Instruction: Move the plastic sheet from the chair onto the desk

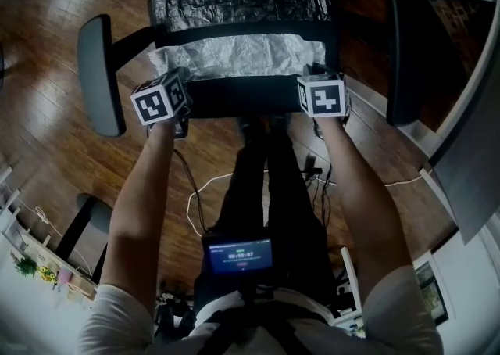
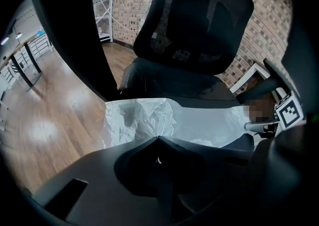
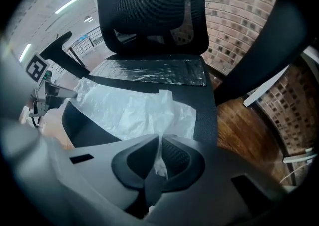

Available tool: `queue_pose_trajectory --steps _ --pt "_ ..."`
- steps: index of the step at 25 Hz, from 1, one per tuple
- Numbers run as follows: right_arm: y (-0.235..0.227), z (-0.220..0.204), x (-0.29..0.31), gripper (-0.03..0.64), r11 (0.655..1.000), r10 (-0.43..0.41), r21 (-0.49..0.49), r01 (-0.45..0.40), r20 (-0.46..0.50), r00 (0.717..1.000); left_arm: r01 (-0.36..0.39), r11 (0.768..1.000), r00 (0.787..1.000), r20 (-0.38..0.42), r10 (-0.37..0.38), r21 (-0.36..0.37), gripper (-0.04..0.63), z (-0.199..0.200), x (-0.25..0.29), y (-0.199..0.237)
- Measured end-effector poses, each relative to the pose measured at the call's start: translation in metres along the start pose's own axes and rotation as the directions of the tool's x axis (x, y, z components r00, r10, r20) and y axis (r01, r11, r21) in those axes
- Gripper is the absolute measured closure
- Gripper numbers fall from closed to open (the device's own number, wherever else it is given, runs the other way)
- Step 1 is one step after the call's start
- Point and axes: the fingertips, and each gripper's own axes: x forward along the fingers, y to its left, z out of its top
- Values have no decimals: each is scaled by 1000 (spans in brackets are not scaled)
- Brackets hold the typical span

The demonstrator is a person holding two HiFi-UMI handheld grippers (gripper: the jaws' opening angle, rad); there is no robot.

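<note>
Two grippers meet the near edge of a sheet (image 1: 234,56) of thin, crumpled, see-through white plastic. The sheet lies spread across the black seat of an office chair (image 1: 234,97), seen from above with the person's bare forearms reaching down towards it.

The left gripper (image 2: 158,138) is at the sheet's near left corner. Its jaws are pressed fully together, and a thin pale sliver of plastic shows in the seam between them. The right gripper (image 3: 160,139) is at the near right corner. Its jaws are closed to a narrow slit, with a bunched fold of the sheet plainly pinched between the pads and rising out of them.

The rest of the sheet lies flat on the seat between the two grippers. Behind it, at the foot of the mesh backrest (image 3: 149,6), lies a strip of dark, glossy, wrinkled film (image 1: 238,3). An armrest (image 1: 100,76) stands out on each side of the seat. The chair stands on a wood floor (image 1: 47,33), where thin cables (image 1: 199,189) lie looped by the person's feet.
</note>
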Motion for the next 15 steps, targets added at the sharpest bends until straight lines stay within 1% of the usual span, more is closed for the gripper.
queue_pose_trajectory --steps 4,8,13,15 --pt "4 6 -9 604 1000 6 -20 -5 34 999 31 999 999 41 -30 -22 595 4 -12 -8" --pt "14 17 -25 606 999 26 -46 -21 99 995 56 998 996 69 -54 -18 595 5 -25 -10" --pt "10 6 -46 607 999 -2 -39 7 124 992 86 996 992 98 -82 -31 595 4 -48 -18" --pt "9 5 -59 609 999 -9 -37 14 140 990 96 995 991 93 -93 -35 595 1 -56 -22"
